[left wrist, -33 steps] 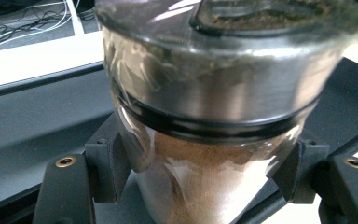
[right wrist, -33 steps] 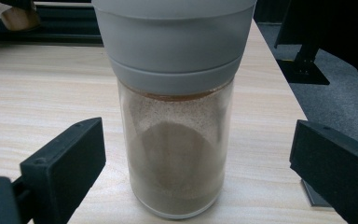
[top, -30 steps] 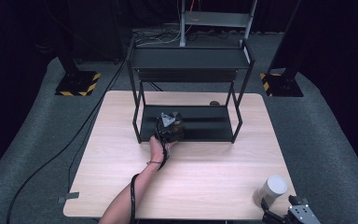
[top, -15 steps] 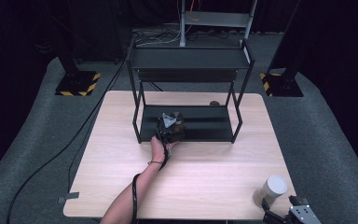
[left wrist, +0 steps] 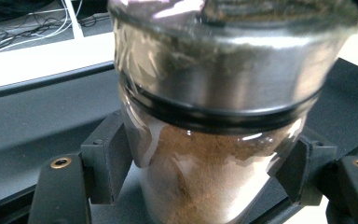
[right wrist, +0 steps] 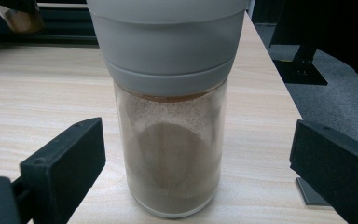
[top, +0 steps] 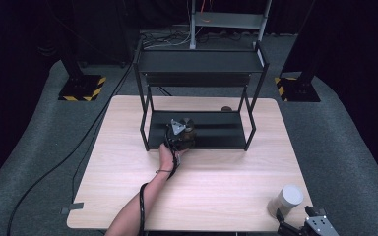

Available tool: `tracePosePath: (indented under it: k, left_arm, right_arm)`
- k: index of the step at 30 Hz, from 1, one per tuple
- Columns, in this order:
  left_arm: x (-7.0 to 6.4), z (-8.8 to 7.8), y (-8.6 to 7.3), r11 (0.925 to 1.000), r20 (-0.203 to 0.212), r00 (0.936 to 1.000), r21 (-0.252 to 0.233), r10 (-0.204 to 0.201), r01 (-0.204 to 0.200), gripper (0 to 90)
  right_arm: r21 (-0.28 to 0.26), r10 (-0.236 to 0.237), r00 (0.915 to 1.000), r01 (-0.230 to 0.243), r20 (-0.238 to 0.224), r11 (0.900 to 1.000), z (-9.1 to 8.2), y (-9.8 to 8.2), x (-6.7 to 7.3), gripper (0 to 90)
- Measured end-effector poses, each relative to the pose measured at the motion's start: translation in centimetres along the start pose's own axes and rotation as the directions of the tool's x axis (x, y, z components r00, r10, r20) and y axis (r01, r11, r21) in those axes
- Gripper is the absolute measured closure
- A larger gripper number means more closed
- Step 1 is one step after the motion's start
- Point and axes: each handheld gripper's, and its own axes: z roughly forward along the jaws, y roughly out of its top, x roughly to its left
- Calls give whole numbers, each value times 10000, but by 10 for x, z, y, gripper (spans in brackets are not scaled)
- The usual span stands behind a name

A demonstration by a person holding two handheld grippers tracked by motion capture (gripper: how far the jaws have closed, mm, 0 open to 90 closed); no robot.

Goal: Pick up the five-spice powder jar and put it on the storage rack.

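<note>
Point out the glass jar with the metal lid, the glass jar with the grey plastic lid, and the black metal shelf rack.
Glass jar with metal lid [left wrist: 200,196], left gripper view, on its powder-filled glass body.
Glass jar with grey plastic lid [right wrist: 170,158], right gripper view, on its glass body.
Black metal shelf rack [top: 199,61], high view, on its top shelf.

Two spice jars [top: 188,132] [top: 286,200], one black rack [top: 199,61], one table [top: 216,177], two tongs [top: 179,135] [top: 295,227].

I see the steel-lidded glass spice jar [top: 187,132] on the black metal rack's [top: 202,61] bottom shelf, the grey-capped glass shaker [top: 285,200] at the wooden table's [top: 216,172] near-right corner.
</note>
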Motion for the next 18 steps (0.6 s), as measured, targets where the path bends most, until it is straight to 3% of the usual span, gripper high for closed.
tracePosePath:
  k: [5, 6, 11, 17, 18]
  left_arm:
    - [2, -2, 6, 9998, 11, 10000, 200, 21, -21, 196]
    - [4, -2, 11, 9986, 127, 9999, 524, 36, -43, 154]
    - [6, -6, 19, 9942, 177, 9997, 1066, 137, -155, 19]
    - [4, -25, 23, 9860, 235, 9974, 1509, 687, -715, 0]
    - [4, -34, 24, 9809, 337, 9953, 1698, 907, -951, 0]
  right_arm:
    - [-2, 12, 10000, -12, -9, 10000, 0, 0, 0, 23]
    - [-2, 6, 10000, -6, -8, 10000, 0, 0, 0, 23]
    - [14, 15, 10000, -15, -45, 10000, 0, 0, 0, 22]
    - [21, 19, 10000, -19, -64, 10000, 1, 0, 0, 22]
    - [34, 23, 10000, -22, -74, 10000, 1, 0, 0, 22]
